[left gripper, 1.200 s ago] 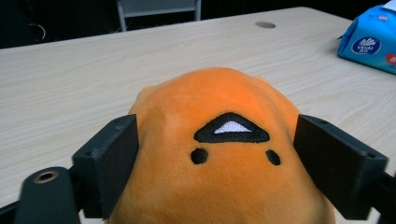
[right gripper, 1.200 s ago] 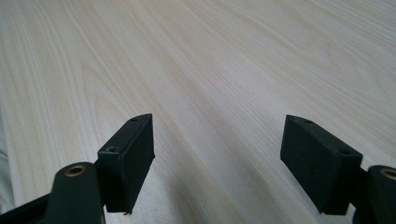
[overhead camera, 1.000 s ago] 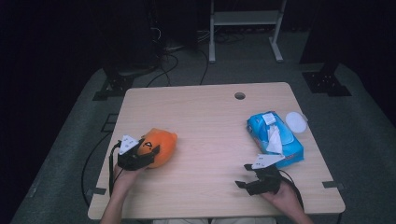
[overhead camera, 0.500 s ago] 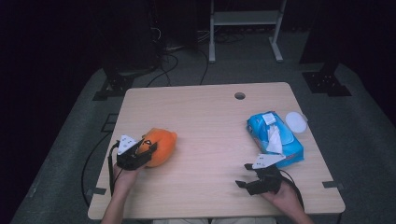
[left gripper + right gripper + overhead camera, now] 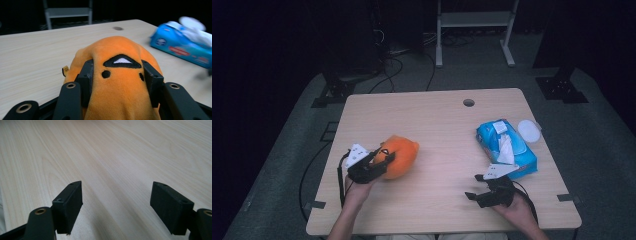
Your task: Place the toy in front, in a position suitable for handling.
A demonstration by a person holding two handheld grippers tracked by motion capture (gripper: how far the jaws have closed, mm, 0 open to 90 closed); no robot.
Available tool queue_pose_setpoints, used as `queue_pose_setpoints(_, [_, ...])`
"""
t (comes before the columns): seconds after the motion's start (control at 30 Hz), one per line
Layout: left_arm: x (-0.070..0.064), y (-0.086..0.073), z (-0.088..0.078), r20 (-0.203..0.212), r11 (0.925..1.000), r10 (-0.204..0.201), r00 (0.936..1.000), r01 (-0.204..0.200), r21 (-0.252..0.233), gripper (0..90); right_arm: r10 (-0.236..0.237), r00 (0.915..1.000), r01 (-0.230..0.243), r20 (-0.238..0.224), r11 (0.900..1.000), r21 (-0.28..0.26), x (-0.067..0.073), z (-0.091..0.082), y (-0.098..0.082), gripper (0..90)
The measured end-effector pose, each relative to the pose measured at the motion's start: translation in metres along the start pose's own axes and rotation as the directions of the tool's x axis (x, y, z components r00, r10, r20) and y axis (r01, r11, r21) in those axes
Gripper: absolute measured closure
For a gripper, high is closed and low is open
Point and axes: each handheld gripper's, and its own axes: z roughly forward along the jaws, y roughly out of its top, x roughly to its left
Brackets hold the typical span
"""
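Slippage was our worry, since our left gripper (image 5: 120,82), its jaws just closed, pinched the orange plush toy (image 5: 399,155) well apart from the tissue pack (image 5: 507,150), soft fabric yielding, while our right gripper (image 5: 117,205) stayed open.

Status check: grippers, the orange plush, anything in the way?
Left gripper shut on orange plush. Right gripper open over bare table. Tissue pack well clear.

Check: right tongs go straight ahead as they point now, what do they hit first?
Probably nothing soon: the right tongs stand open over bare table, and their way looks free as far as the right gripper view shows.
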Motion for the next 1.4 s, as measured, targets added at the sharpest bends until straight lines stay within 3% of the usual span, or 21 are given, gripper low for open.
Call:
queue_pose_setpoints(0.13, [-0.018, 0.003, 0.008, 0.063, 0.9996, 0.027, 0.9977, -0.027, 0.002, 53.8, 0.012, 0.9999, -0.011, 0.010, 1.000, -0.014, -0.003, -0.004, 0.000, 24.9])
queue_pose_setpoints(0.17, [-0.031, 0.004, 0.014, 0.096, 0.9982, 0.057, 0.9937, -0.059, 0.009, 53.8, 0.023, 0.9994, -0.023, 0.024, 1.000, -0.016, -0.005, -0.006, -0.001, 24.9])
queue_pose_setpoints(0.23, [-0.036, 0.005, 0.016, 0.107, 0.9974, 0.069, 0.9918, -0.071, 0.012, 53.8, 0.030, 0.9992, -0.029, 0.026, 0.999, -0.019, -0.007, -0.008, -0.002, 24.9])
queue_pose_setpoints(0.3, [-0.052, 0.007, 0.025, 0.153, 0.9936, 0.105, 0.9827, -0.110, 0.024, 53.8, 0.047, 0.9981, -0.047, 0.040, 0.999, -0.022, -0.012, -0.012, -0.004, 24.9])
queue_pose_setpoints(0.47, [-0.069, 0.004, 0.040, 0.193, 0.9899, 0.128, 0.9728, -0.137, 0.035, 53.6, 0.069, 0.9963, -0.067, 0.051, 0.997, -0.038, -0.017, -0.019, -0.006, 24.9])
queue_pose_setpoints(0.57, [-0.076, -0.009, 0.048, 0.237, 0.9842, 0.145, 0.9606, -0.165, 0.065, 53.0, 0.079, 0.9954, -0.077, 0.055, 0.996, -0.046, -0.020, -0.023, -0.008, 24.9])
queue_pose_setpoints(0.6, [-0.076, -0.009, 0.048, 0.237, 0.9842, 0.145, 0.9606, -0.165, 0.065, 52.5, 0.079, 0.9954, -0.077, 0.055, 0.996, -0.046, -0.020, -0.023, -0.008, 24.9])
queue_pose_setpoints(0.63, [-0.081, -0.021, 0.050, 0.269, 0.9813, 0.162, 0.9495, -0.184, 0.058, 51.7, 0.083, 0.9949, -0.080, 0.056, 0.995, -0.054, -0.020, -0.026, -0.007, 25.2])
queue_pose_setpoints(0.67, [-0.081, -0.020, 0.049, 0.269, 0.9772, 0.182, 0.9459, -0.204, 0.059, 51.2, 0.080, 0.9950, -0.077, 0.059, 0.995, -0.060, -0.020, -0.028, -0.007, 25.2])
queue_pose_setpoints(0.73, [-0.082, -0.020, 0.048, 0.264, 0.9734, 0.198, 0.9440, -0.221, 0.060, 49.5, 0.077, 0.9950, -0.072, 0.065, 0.995, -0.069, -0.019, -0.031, -0.006, 25.3])
queue_pose_setpoints(0.83, [-0.079, -0.024, 0.046, 0.273, 0.9776, 0.179, 0.9452, -0.202, 0.059, 48.6, 0.052, 0.9944, -0.039, 0.092, 0.991, -0.130, -0.015, -0.043, 0.003, 26.5])
queue_pose_setpoints(0.87, [-0.079, -0.025, 0.045, 0.279, 0.9764, 0.186, 0.9421, -0.209, 0.056, 47.8, 0.016, 0.9881, 0.011, 0.153, 0.985, -0.173, -0.015, -0.054, 0.011, 26.5])
queue_pose_setpoints(0.93, [-0.079, -0.026, 0.045, 0.284, 0.9759, 0.187, 0.9404, -0.211, 0.056, 47.1, 0.001, 0.9768, 0.044, 0.214, 0.978, -0.206, -0.020, -0.064, 0.018, 26.5])
queue_pose_setpoints(1.03, [-0.080, -0.026, 0.045, 0.285, 0.9753, 0.190, 0.9395, -0.214, 0.055, 46.0, 0.027, 0.9679, 0.034, 0.250, 0.971, -0.238, -0.032, -0.073, 0.020, 26.5])
queue_pose_setpoints(1.07, [-0.081, -0.027, 0.045, 0.290, 0.9735, 0.199, 0.9363, -0.223, 0.052, 45.6, 0.060, 0.9526, 0.018, 0.298, 0.967, -0.252, -0.047, -0.079, 0.022, 26.5])
queue_pose_setpoints(1.1, [-0.081, -0.027, 0.045, 0.290, 0.9735, 0.199, 0.9363, -0.223, 0.052, 45.2, 0.060, 0.9526, 0.018, 0.298, 0.967, -0.252, -0.047, -0.079, 0.022, 26.5])
queue_pose_setpoints(1.13, [-0.081, -0.027, 0.045, 0.293, 0.9725, 0.203, 0.9346, -0.227, 0.052, 44.8, 0.094, 0.9364, -0.001, 0.338, 0.964, -0.266, -0.062, -0.082, 0.022, 26.5])
queue_pose_setpoints(1.17, [-0.081, -0.027, 0.045, 0.293, 0.9725, 0.203, 0.9346, -0.227, 0.052, 44.4, 0.094, 0.9364, -0.001, 0.338, 0.964, -0.266, -0.062, -0.082, 0.022, 26.5])
queue_pose_setpoints(1.2, [-0.082, -0.026, 0.045, 0.294, 0.9701, 0.211, 0.9321, -0.237, 0.054, 44.0, 0.132, 0.9216, -0.030, 0.365, 0.962, -0.271, -0.076, -0.080, 0.021, 27.2])
queue_pose_setpoints(1.3, [-0.082, -0.027, 0.045, 0.296, 0.9695, 0.215, 0.9309, -0.240, 0.050, 43.1, 0.173, 0.9106, -0.069, 0.375, 0.959, -0.276, -0.088, -0.076, 0.018, 28.5])
queue_pose_setpoints(1.4, [-0.082, -0.028, 0.045, 0.302, 0.9699, 0.215, 0.9287, -0.239, 0.044, 41.5, 0.238, 0.8922, -0.141, 0.384, 0.954, -0.264, -0.104, -0.063, 0.009, 37.5])
